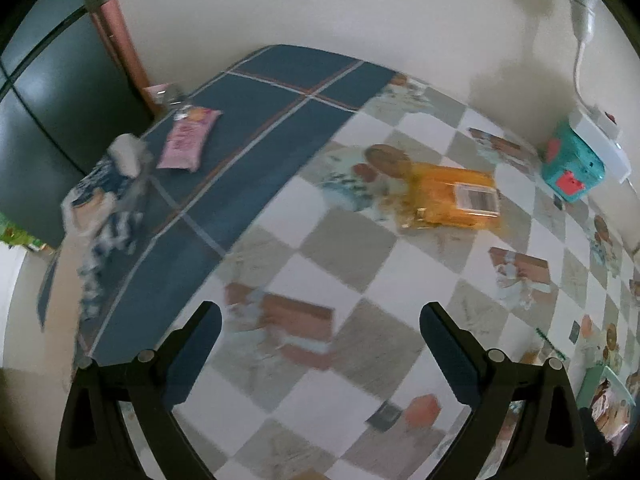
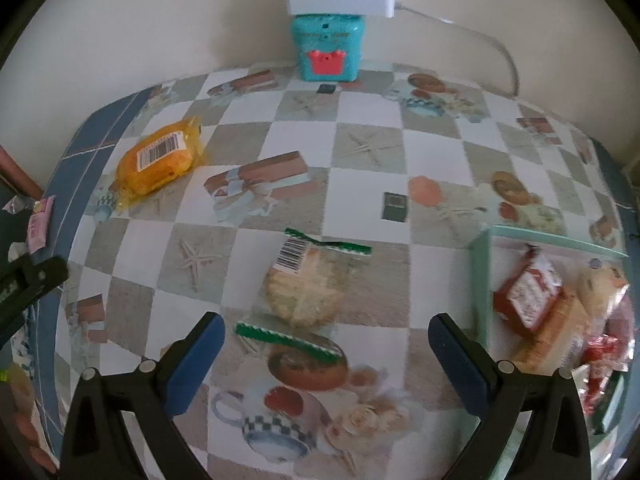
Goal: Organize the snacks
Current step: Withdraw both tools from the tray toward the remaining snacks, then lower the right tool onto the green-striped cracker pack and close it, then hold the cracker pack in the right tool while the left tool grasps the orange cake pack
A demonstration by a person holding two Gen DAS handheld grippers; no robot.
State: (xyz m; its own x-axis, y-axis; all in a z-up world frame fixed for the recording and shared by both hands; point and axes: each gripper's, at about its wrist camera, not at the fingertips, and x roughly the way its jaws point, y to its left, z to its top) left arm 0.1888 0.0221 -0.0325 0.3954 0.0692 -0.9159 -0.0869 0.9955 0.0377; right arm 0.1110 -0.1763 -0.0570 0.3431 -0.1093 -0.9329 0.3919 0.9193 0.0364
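Observation:
My right gripper [image 2: 326, 330] is open above the table, just in front of a clear packet of pale biscuit [image 2: 306, 286] with green sealed ends. An orange snack packet [image 2: 158, 162] lies further off to the left, also seen as the orange snack packet [image 1: 454, 198] ahead of my open, empty left gripper [image 1: 320, 320]. A pink snack packet [image 1: 188, 140] rests on the blue part of the cloth at far left. A mint tray [image 2: 484, 280] at the right holds several wrapped snacks, among them a red packet [image 2: 528, 292].
A teal toy box [image 2: 328, 50] with a white device [image 2: 340, 0] on top stands against the back wall, cable trailing right. Crumpled wrappers [image 1: 120, 184] lie at the table's left edge. A dark cabinet [image 1: 48, 120] stands beyond it. The other gripper's tip [image 2: 28, 284] shows at left.

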